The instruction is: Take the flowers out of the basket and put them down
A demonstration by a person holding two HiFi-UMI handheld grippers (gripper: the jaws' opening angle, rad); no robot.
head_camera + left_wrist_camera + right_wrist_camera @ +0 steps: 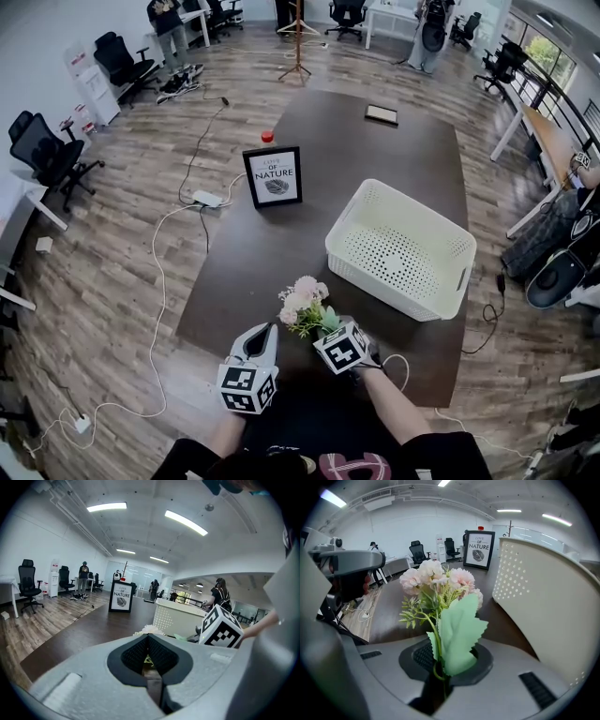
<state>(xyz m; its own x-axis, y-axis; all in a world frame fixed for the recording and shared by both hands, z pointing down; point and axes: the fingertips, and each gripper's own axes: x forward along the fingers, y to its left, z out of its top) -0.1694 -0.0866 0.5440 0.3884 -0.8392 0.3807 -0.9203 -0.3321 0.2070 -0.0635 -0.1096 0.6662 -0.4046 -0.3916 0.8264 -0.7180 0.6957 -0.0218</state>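
A small bunch of pale pink flowers [302, 305] with green leaves stands out over the near end of the dark table [281, 244]. My right gripper [330, 330] is shut on its stems. In the right gripper view the flowers [440, 585] rise from between the jaws of my right gripper [439, 670], a large green leaf in front. The white perforated basket [375, 272] sits just right of the flowers and looks empty. My left gripper [262, 337] hovers beside the bouquet on the left, shut with nothing in it. Its own view shows the left gripper [148, 641] with pads together.
A framed "NATURE" sign [273, 176] stands mid-table, with a small red object [267, 137] and a dark flat device [381, 114] farther back. The basket wall [543, 588] is close on my right. Cables and office chairs lie on the floor to the left.
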